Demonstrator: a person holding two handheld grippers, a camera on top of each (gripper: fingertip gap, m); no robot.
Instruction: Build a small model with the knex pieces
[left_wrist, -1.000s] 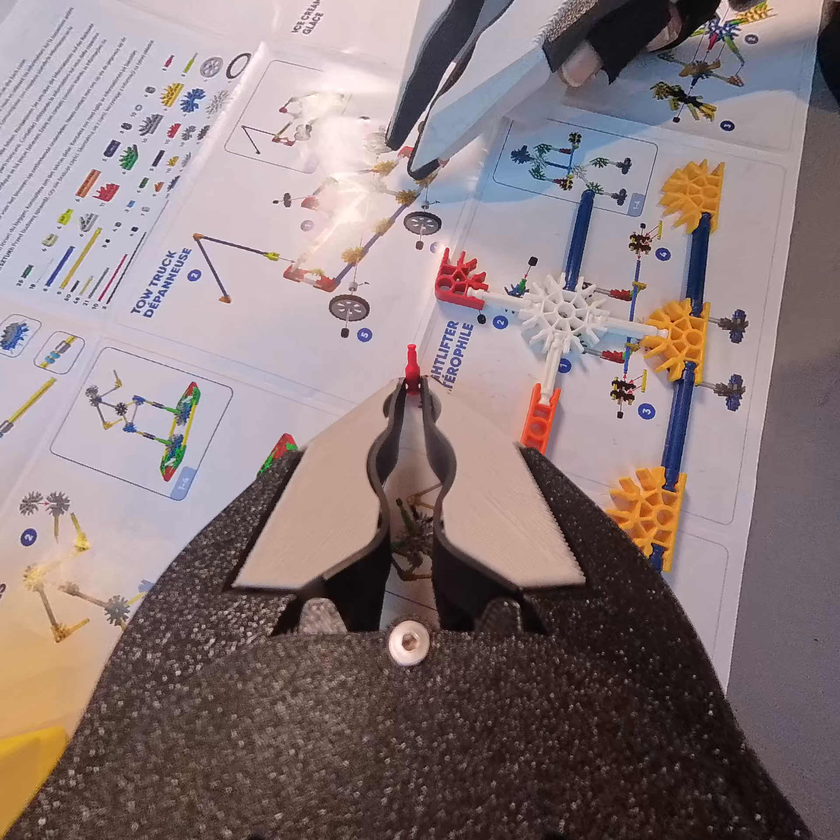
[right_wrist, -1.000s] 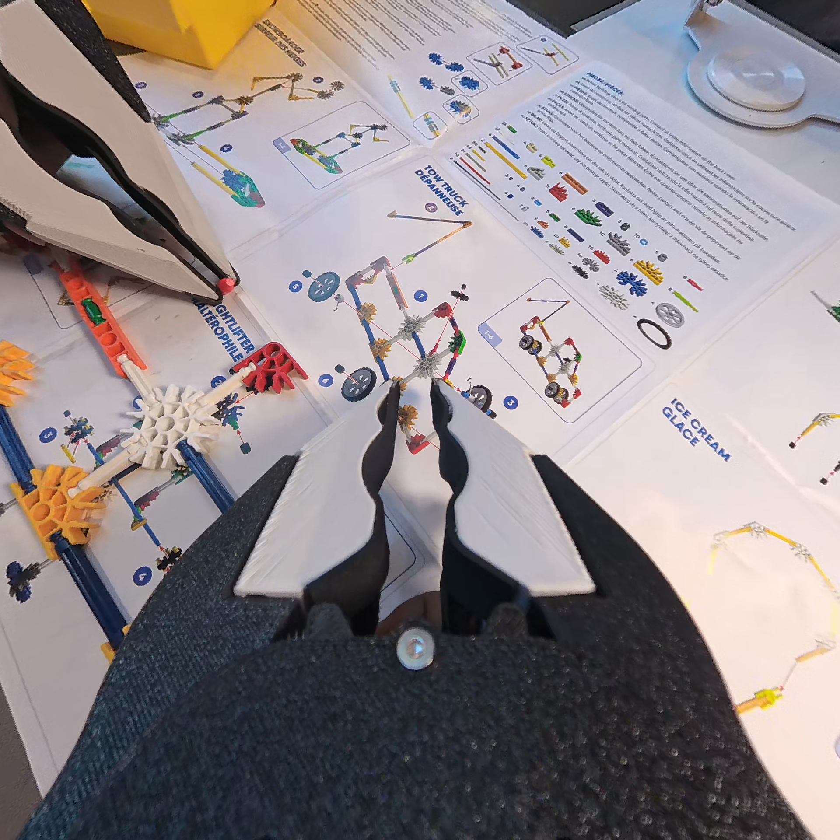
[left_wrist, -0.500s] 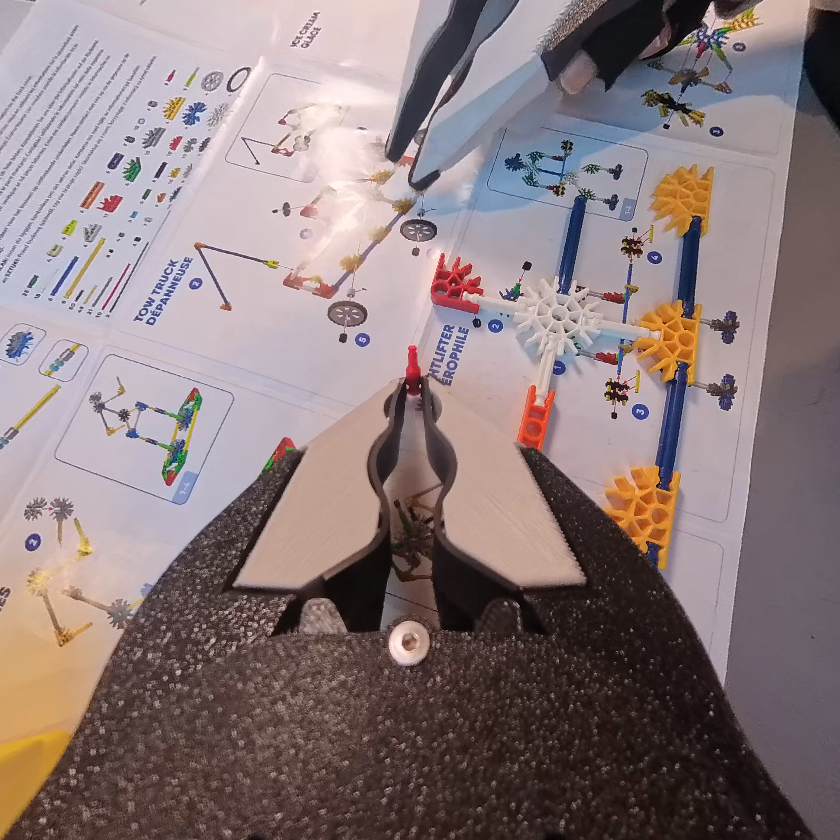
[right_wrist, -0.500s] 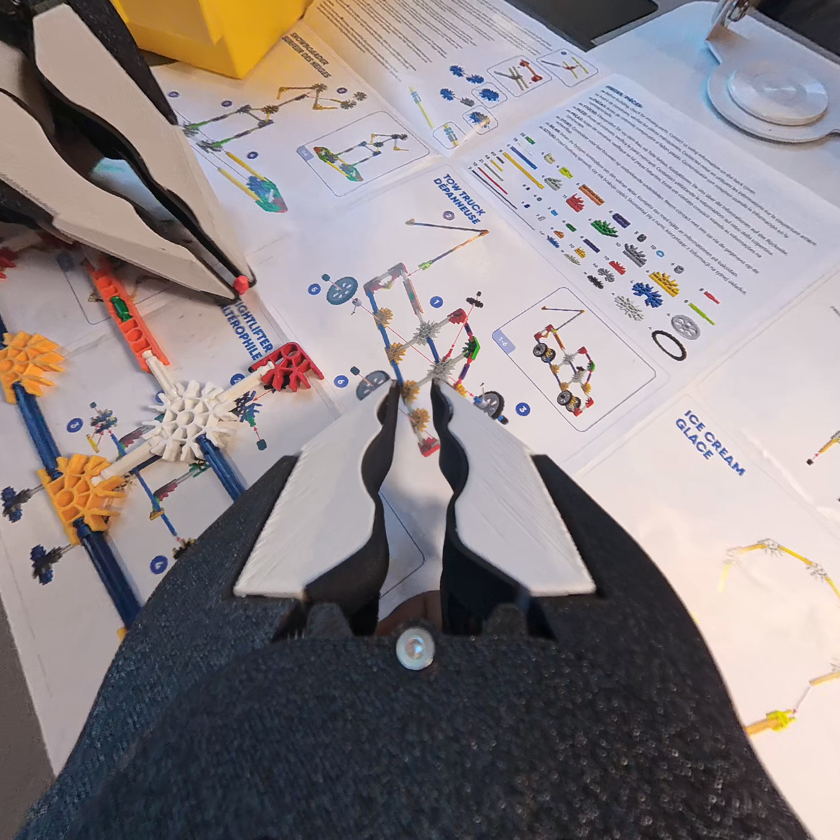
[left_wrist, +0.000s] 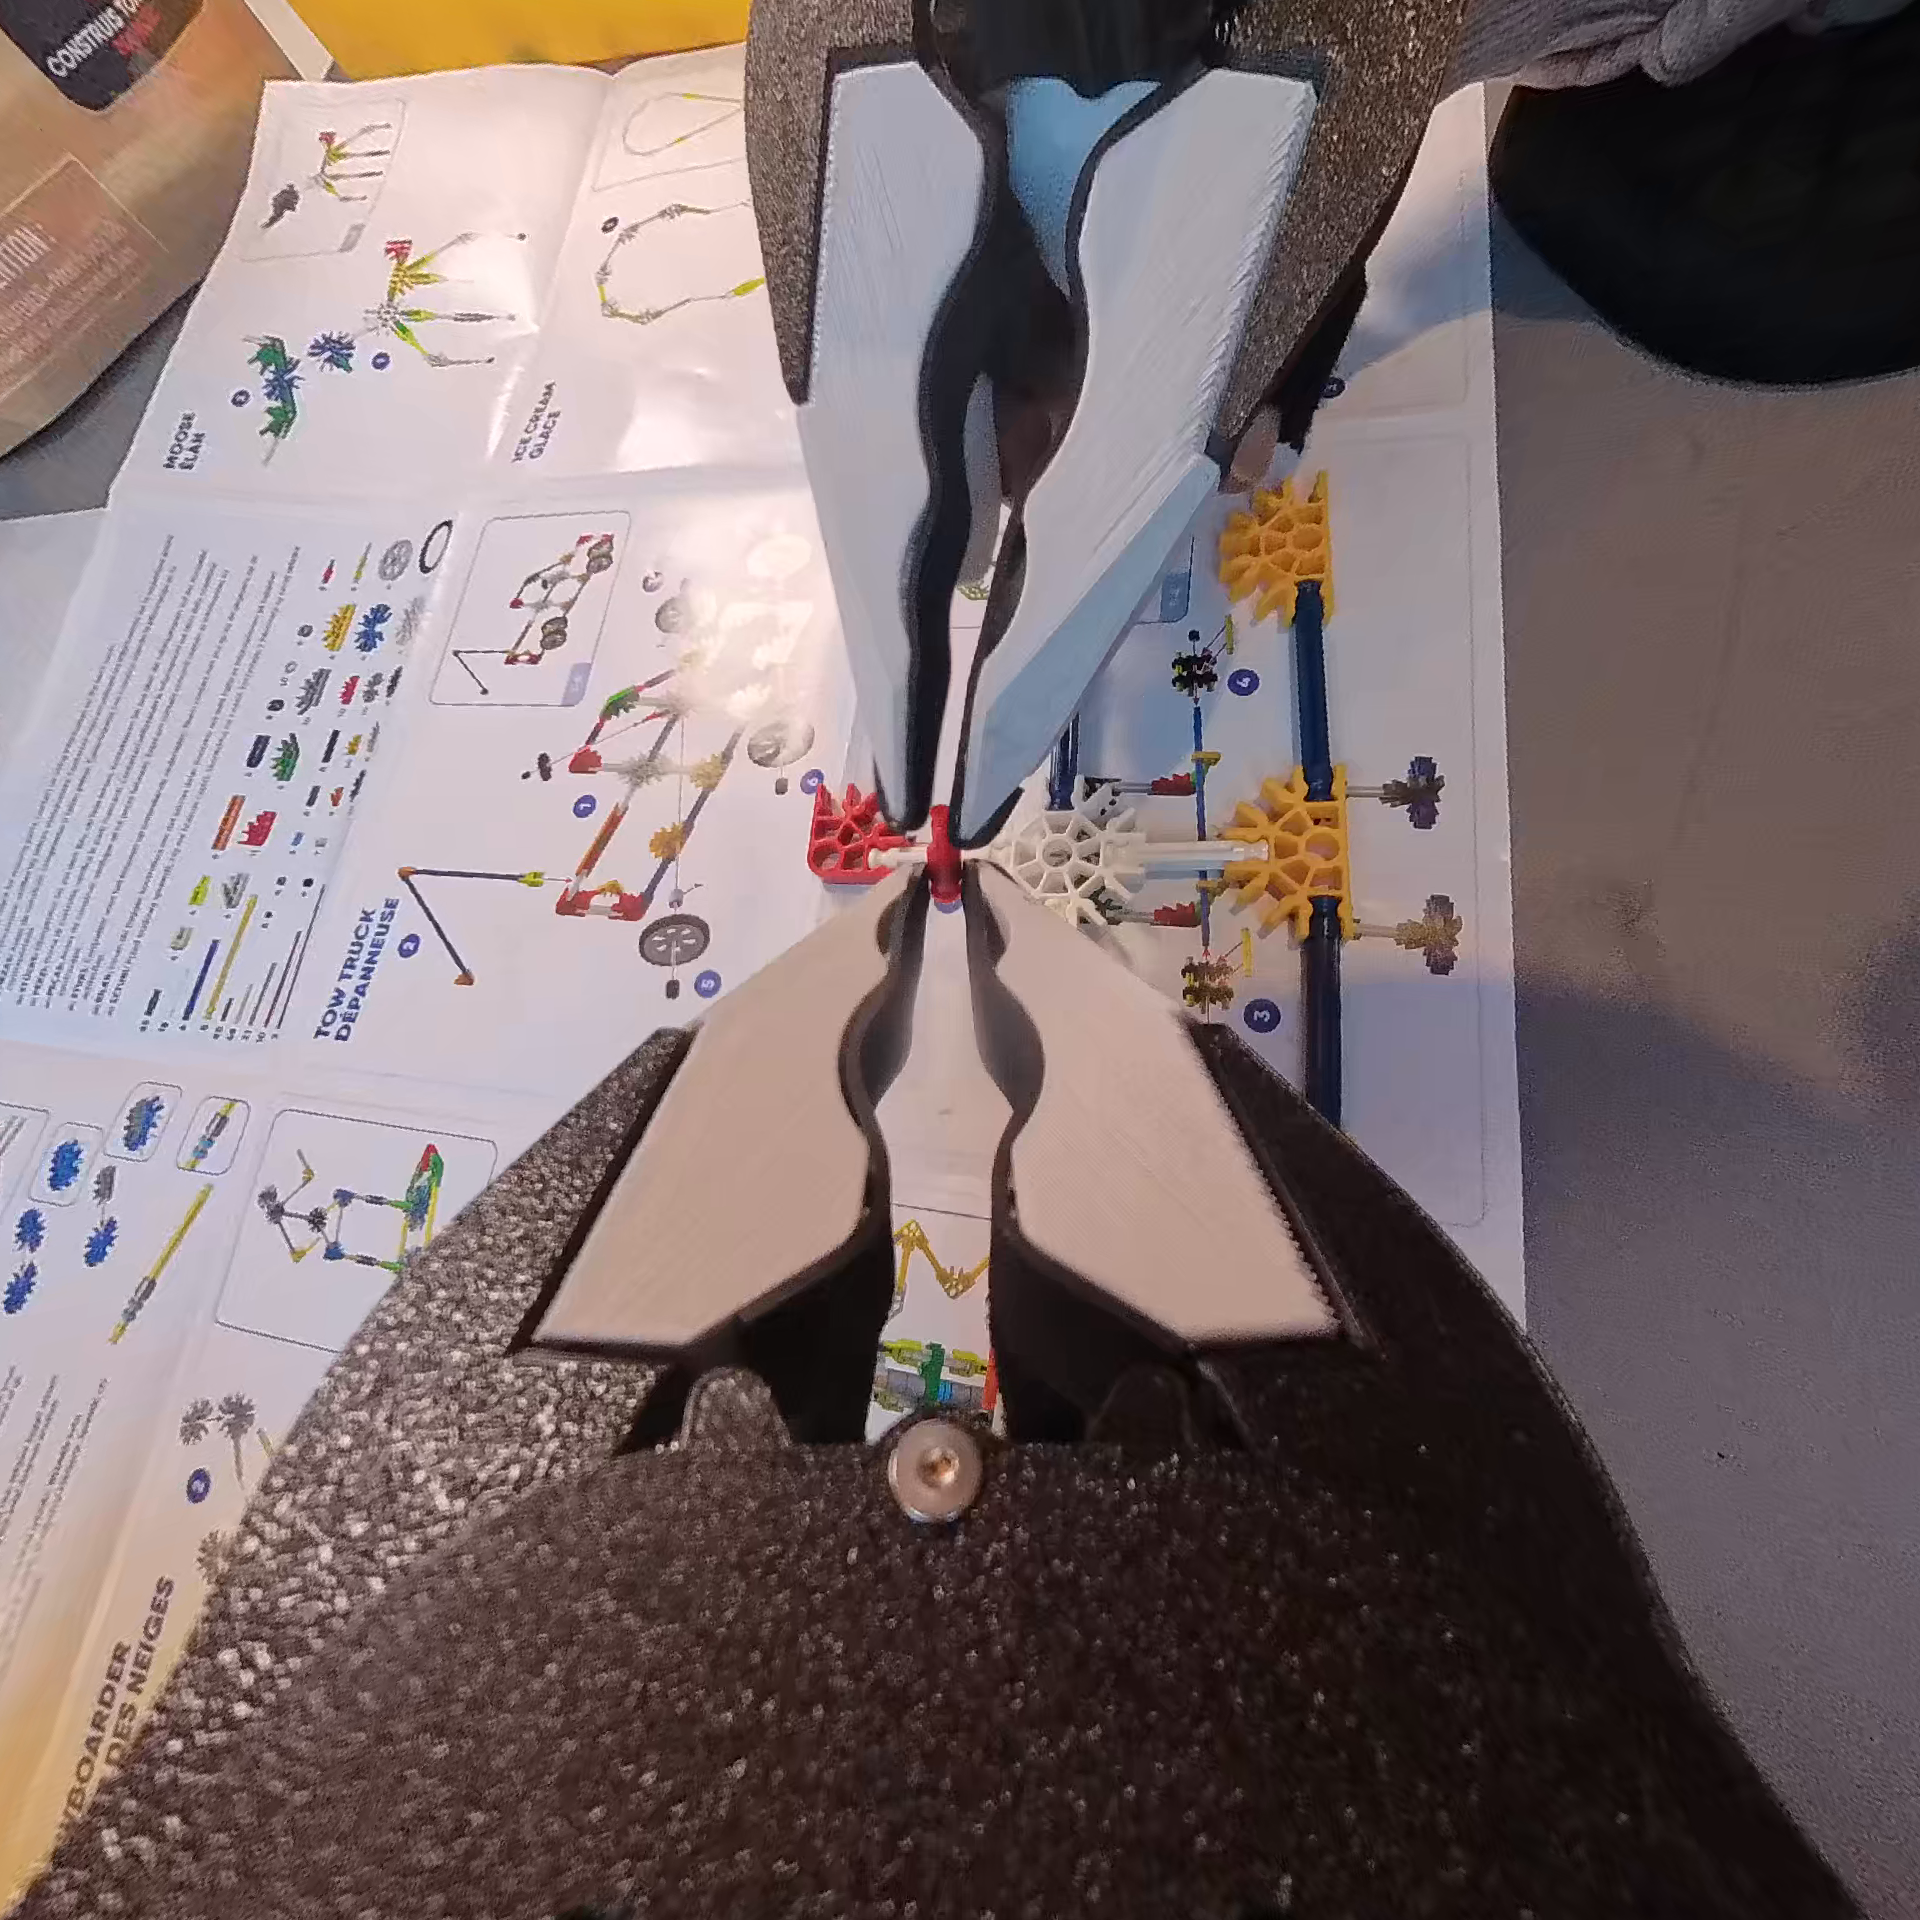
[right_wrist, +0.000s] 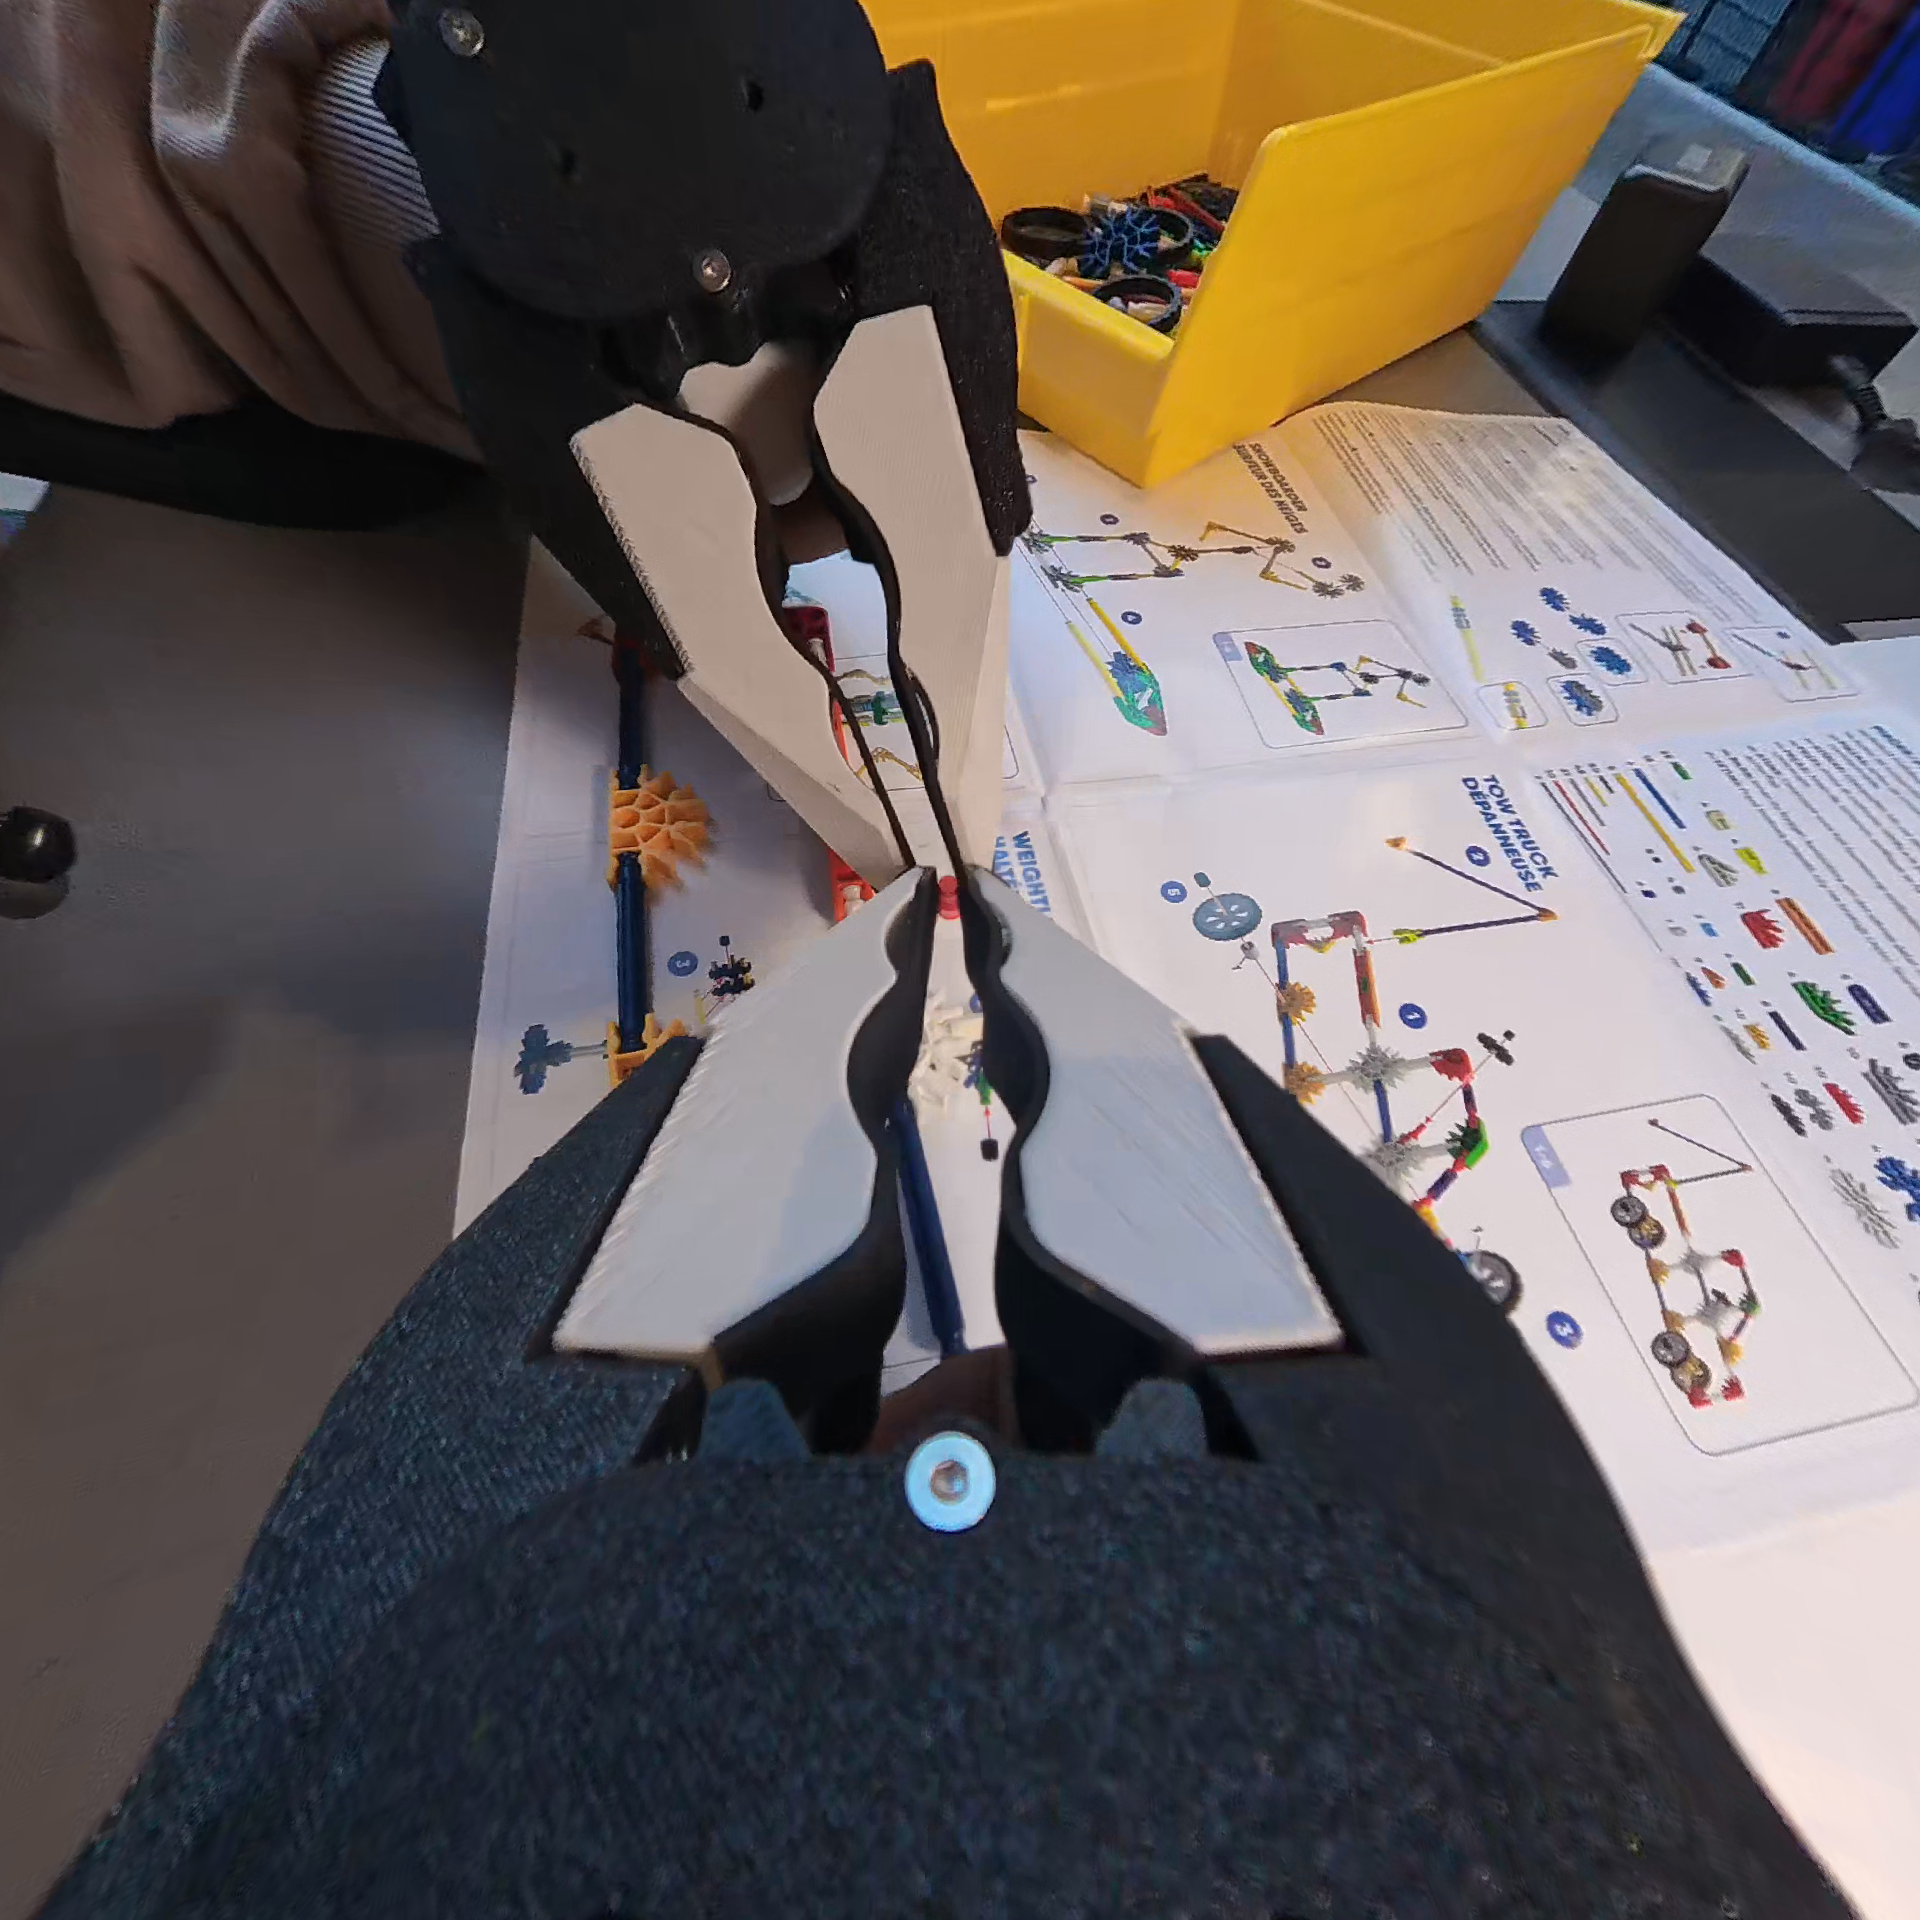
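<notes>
**Inspector:** Start nearest the left wrist camera. What does the left gripper (left_wrist: 943, 896) hold?

**Assistant:** Its jaws are drawn narrow and pinch a small red piece (left_wrist: 943, 850) at the very tips. The piece sits right at a white rod (left_wrist: 904, 854) that joins a red connector (left_wrist: 847, 836) to a white snowflake connector (left_wrist: 1065, 854).

**Inspector:** And the right gripper (left_wrist: 937, 821)?

**Assistant:** It comes in from the far side, tip to tip with the left one. Its jaws are narrow, with a slim gap between them. The tips stand either side of the red piece; I cannot tell whether they grip it.

**Inspector:** Confirmed from the right wrist camera?

**Assistant:** Partly. There the right gripper (right_wrist: 945, 902) meets the left gripper (right_wrist: 937, 868) head on, with the red piece (right_wrist: 948, 896) between the tips. Contact is not clear.

**Inspector:** What lies beyond?

**Assistant:** The assembly runs on to yellow connectors (left_wrist: 1294, 847) on a dark blue rod (left_wrist: 1322, 982), all lying flat on an unfolded instruction sheet (left_wrist: 436, 727). Farther off, a yellow bin (right_wrist: 1340, 208) holds loose parts, just beyond the sheet's edge.
</notes>
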